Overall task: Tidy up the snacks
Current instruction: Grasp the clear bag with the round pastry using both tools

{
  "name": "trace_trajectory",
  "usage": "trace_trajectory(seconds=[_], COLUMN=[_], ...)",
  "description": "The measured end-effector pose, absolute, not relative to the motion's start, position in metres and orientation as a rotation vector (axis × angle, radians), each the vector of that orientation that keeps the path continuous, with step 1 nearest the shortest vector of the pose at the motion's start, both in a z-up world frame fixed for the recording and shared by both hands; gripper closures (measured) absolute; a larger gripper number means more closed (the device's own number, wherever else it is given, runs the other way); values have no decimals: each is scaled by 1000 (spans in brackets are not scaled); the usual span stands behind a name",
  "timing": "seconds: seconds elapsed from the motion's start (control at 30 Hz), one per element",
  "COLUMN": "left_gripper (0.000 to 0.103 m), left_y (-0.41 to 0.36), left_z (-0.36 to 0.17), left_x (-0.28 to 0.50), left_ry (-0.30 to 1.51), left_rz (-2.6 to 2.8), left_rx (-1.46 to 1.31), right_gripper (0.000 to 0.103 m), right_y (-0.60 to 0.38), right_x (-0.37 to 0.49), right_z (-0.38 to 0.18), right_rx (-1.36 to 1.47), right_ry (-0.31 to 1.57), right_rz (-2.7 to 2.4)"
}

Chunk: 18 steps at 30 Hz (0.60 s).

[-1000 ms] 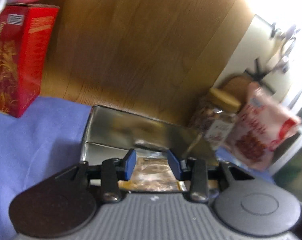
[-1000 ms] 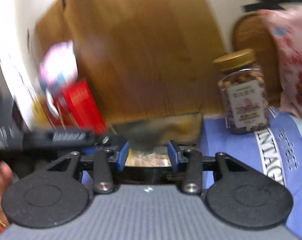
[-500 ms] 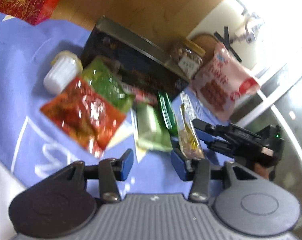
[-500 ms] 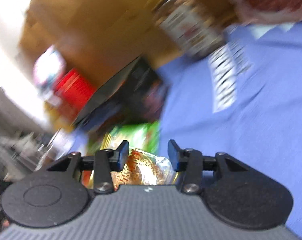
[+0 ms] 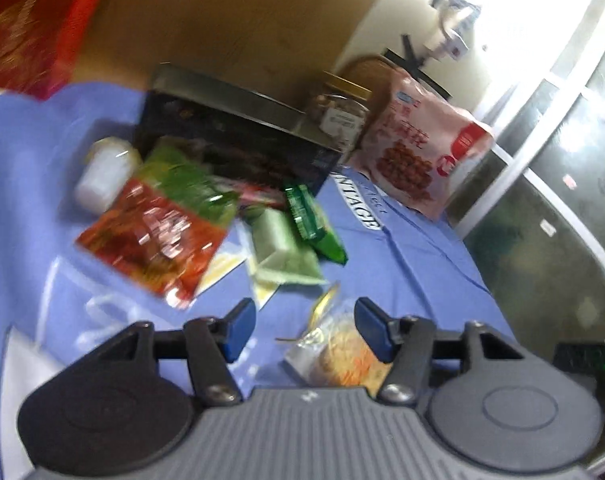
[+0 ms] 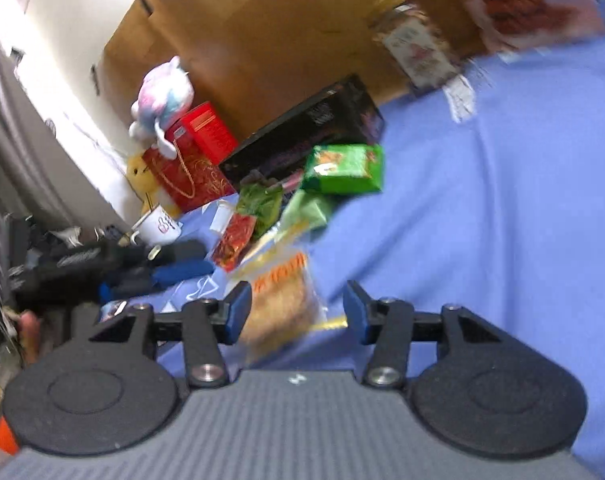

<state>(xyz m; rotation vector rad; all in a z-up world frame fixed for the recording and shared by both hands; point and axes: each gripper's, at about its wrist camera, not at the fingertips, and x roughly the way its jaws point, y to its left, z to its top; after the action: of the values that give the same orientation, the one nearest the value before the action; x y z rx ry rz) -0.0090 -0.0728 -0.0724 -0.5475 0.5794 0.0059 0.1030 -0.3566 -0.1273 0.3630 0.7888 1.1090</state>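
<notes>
Both my tongs, left [image 5: 304, 330] and right [image 6: 296, 312], gape apart over the clear-wrapped golden pastry packet [image 6: 280, 308] lying on the blue-clothed desk [image 6: 482, 208], and that crinkly film could slip sideways if I close off-centre.

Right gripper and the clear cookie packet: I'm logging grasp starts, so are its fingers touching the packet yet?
Cannot tell. In the right wrist view the right gripper is open around the cookie packet; a gap shows beside the right-hand finger, but motion blur hides the other side.
</notes>
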Motion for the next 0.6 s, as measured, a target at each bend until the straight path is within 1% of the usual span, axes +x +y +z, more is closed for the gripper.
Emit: trace_trajectory(seconds=[0.13,0.17,0.2,0.23,0.3,0.33,0.47,0.53,0.57,0.6], left_gripper=[46,50,50,52,58,60,61,60,57,56], left_y=[-75,-76,-79,-81,-85,-86,-94,-100,-100,-98], left_z=[-83,-88,-93,-93,-95,-98,-99,-98,-95,-92], left_x=[27,33,37,34,26,20,-20,-40,-46,-52], left_ry=[655,674,698,679,689,697,690,680,676,661], left_rz=[-68,-84,-94,-87,-82,-88,-46,-26,-16,-9], left_rx=[-534,-535,-541,-537,-544,-560,-606,-604,-605,-606], right_gripper=[49,49,50,51,55,64,65,63,63,63], right_y=[-368,-365,-364,-361,-354,-350,-338,-336,-335,-333], right_x=[97,96,92,87,85,85,95,99,98,97], right_z=[-140,-141,-140,-141,-143,-143,-138,-137,-136,-135], right_rx=[460,466,460,448,439,434,395,405,396,376], right_ry=[866,880,886,894,903,898,846,848,847,840], right_rz=[1134,1150,1158,1162,1172,1165,1116,1139,1158,1175])
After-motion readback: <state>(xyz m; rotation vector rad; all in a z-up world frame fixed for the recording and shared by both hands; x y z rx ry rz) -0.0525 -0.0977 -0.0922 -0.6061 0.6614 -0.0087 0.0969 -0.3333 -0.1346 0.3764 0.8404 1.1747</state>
